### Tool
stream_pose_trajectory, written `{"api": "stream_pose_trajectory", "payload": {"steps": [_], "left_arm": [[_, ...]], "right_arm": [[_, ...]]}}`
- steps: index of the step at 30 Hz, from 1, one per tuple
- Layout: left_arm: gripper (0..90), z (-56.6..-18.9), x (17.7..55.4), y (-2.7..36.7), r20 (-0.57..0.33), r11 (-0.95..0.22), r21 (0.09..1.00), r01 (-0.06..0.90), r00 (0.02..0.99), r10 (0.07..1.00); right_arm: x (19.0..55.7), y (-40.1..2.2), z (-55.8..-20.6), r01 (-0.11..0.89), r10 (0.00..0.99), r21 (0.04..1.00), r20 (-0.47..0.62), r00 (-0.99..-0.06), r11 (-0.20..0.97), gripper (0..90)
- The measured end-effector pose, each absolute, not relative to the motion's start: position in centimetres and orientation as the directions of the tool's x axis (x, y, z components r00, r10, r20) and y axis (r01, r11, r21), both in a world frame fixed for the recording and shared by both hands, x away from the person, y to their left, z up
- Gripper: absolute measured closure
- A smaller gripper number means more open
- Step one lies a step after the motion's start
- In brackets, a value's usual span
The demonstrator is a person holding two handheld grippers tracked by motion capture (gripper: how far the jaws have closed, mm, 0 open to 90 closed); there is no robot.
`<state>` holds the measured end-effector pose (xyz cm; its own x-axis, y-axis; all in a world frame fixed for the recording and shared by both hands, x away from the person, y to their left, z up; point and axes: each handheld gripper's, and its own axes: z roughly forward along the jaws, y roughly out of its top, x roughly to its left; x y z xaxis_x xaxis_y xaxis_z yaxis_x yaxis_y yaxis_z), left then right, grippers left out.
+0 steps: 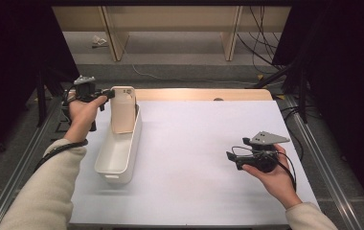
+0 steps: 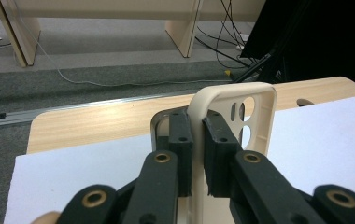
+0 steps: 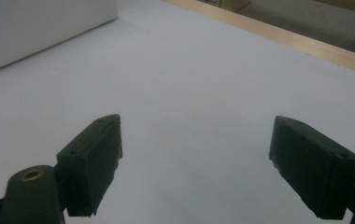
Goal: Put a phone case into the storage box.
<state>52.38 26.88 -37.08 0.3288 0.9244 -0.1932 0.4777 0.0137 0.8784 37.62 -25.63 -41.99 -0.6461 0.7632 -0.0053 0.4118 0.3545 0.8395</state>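
I see the white table (image 1: 194,158) carrying a white bin (image 1: 118,155) at its left side. My left gripper (image 2: 197,154) is clamped on the edge of a beige phone case (image 1: 122,109), standing upright over the bin's far end. My right gripper (image 3: 196,163) hovers released, jaws spread, well apart.
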Motion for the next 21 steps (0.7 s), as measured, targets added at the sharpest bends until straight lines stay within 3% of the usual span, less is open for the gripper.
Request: {"api": "stream_pose_trajectory", "payload": {"steps": [21], "left_arm": [[82.7,-37.67,52.55,26.70,-0.182,0.001,0.877,0.480,0.330,0.926]], "right_arm": [[37.62,-25.61,-42.01,0.414,0.761,0.837,-0.004,-0.649,0.357,18.2]]}}
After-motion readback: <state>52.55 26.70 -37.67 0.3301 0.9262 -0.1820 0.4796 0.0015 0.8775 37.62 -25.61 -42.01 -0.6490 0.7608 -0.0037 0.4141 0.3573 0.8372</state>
